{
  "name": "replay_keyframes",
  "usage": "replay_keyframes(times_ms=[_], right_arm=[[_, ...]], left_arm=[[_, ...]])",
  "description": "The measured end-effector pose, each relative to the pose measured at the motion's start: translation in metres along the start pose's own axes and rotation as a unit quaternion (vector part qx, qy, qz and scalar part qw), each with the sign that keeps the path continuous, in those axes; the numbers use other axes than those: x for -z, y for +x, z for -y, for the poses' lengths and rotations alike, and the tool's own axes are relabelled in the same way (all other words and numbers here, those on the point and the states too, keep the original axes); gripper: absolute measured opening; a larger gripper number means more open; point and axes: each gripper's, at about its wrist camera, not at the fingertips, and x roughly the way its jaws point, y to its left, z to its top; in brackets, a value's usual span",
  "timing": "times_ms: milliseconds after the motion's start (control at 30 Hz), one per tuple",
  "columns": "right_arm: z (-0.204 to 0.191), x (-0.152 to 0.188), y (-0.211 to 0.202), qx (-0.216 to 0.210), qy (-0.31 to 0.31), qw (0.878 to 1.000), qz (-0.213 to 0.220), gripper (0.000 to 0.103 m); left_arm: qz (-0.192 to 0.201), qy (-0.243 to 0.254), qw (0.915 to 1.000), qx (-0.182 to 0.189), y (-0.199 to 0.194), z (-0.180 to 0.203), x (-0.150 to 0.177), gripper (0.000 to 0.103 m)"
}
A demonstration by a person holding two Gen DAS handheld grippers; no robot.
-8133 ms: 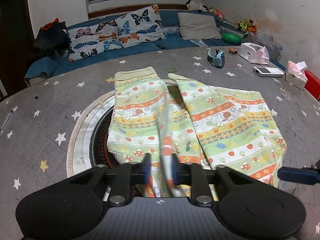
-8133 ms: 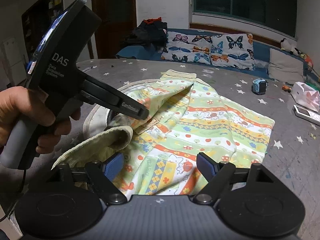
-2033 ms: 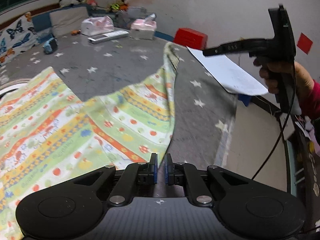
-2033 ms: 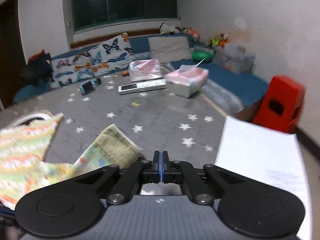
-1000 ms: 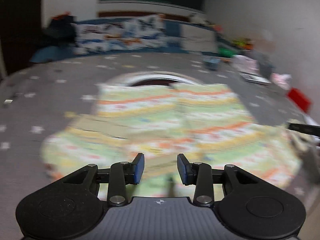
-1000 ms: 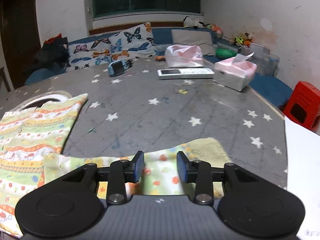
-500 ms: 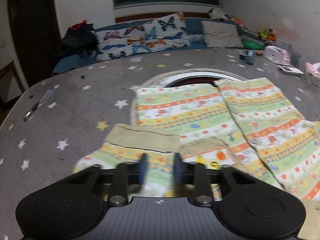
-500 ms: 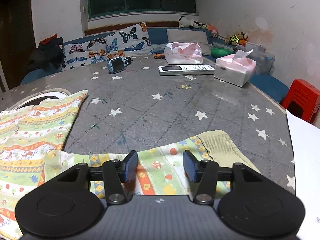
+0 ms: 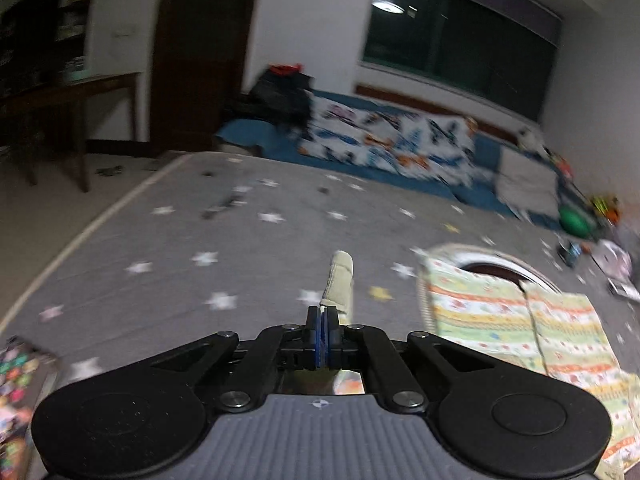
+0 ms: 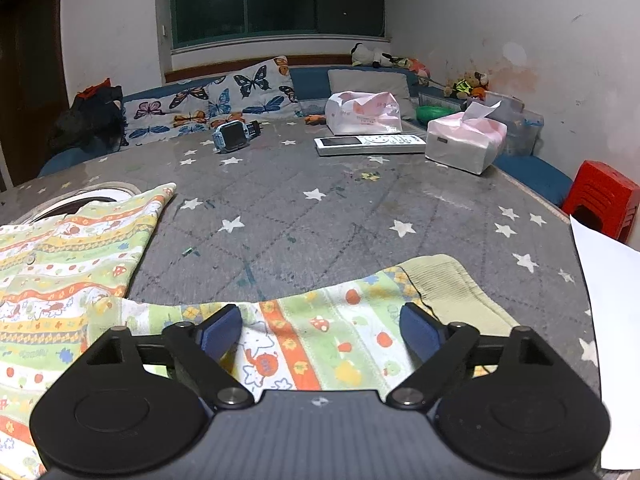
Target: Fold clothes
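Fold barely begun: left gripper [image 9: 322,334] clamped on cuff [image 9: 339,282] of patterned garment [image 10: 76,264], spread on starred table [image 10: 320,208]; right gripper [image 10: 320,330] wide above other sleeve [image 10: 360,320]

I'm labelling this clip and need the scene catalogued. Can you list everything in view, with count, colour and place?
Striped cartoon-print baby garment: one, green-yellow-orange, spread on the table's left; one sleeve lies under the right gripper, its ribbed beige cuff to the right.
Star-patterned grey tablecloth: one, covering the table.
White remote control: one, far side of the table.
Pink tissue box: one, far right.
White-pink plastic bag: one, behind the remote.
Blue toy watch: one, far centre.
Butterfly-print pillows: two, on the blue sofa.
Red plastic stool: one, right of the table.
White paper sheet: one, right edge.
Left gripper: fingers shut on the other beige cuff.
Right gripper: fingers open above the sleeve.
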Motion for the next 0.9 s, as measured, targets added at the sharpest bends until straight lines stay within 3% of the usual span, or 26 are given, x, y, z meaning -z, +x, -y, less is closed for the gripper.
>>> replay_keyframes(times_ms=[167, 333, 433, 633, 800, 900], right_arm=[[-0.003, 0.001, 0.002, 0.003, -0.007, 1.000, -0.006, 0.103], [-0.003, 0.002, 0.002, 0.003, -0.008, 1.000, -0.009, 0.103], [-0.004, 0.002, 0.002, 0.004, -0.010, 1.000, -0.009, 0.103], [-0.003, 0.002, 0.002, 0.002, -0.009, 1.000, -0.008, 0.103], [-0.003, 0.003, 0.003, 0.003, -0.009, 1.000, -0.007, 0.103], [-0.003, 0.003, 0.003, 0.002, -0.009, 1.000, -0.007, 0.103]], left_arm=[[-0.009, -0.032, 0.9984, -0.045, -0.012, -0.040, 0.014, 0.001], [-0.028, -0.056, 0.9945, -0.083, -0.019, -0.064, 0.035, 0.001], [-0.058, -0.072, 0.9910, -0.097, -0.016, -0.076, 0.046, 0.001], [-0.051, -0.069, 0.9953, -0.043, -0.020, -0.059, 0.035, 0.003], [-0.068, -0.040, 0.9967, 0.019, 0.008, -0.022, 0.023, 0.004], [-0.084, -0.026, 0.9956, 0.032, 0.031, -0.005, 0.023, 0.004]])
